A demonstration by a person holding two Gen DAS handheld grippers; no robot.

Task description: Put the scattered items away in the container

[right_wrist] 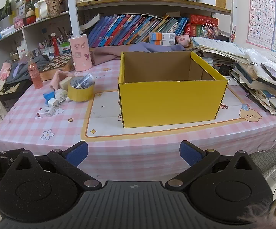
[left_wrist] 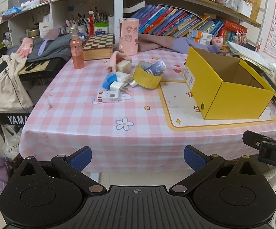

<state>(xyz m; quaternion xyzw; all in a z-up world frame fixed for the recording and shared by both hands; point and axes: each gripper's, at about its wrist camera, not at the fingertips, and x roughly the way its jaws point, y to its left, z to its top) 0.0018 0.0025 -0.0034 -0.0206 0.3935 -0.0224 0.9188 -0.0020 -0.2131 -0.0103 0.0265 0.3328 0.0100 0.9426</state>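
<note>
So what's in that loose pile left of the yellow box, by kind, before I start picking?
Tape roll: 1
Small tube standing in the tape roll: 1
White plug adapters: 2
Beige block: 1
Blue piece: 1
Small flat white box: 1
Pink cloth: 1
Total: 8, as far as the pile shows. The yellow box looks empty.

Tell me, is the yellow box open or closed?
Open. The yellow box has no lid on top, and its brown inside walls show. Its floor is hidden, so I cannot tell whether it is empty.
</note>
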